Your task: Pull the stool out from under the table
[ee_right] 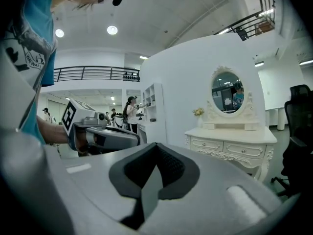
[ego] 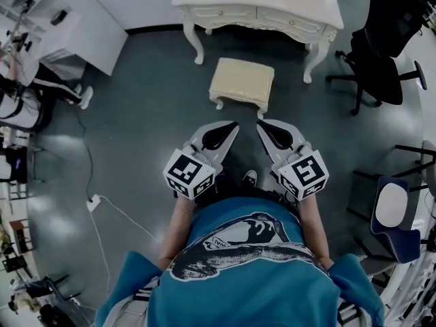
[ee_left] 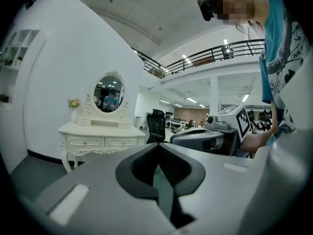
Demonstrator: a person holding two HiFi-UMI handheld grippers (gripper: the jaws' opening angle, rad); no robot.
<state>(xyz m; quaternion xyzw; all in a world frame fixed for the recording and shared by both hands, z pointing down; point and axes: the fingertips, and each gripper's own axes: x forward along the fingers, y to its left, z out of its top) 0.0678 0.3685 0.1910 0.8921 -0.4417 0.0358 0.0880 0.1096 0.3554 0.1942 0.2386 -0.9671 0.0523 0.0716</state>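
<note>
Head view: stool (ego: pixel 242 82) stands clear of table (ego: pixel 259 9); my left gripper (ego: pixel 234 125) and right gripper (ego: pixel 261 123) are clenched empty, so I'd back off level.

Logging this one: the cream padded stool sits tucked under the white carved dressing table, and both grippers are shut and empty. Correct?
Not quite. The head view shows the cream padded stool standing out in front of the white carved dressing table, not under it. The rest holds: the left gripper and the right gripper are shut and empty.
</note>
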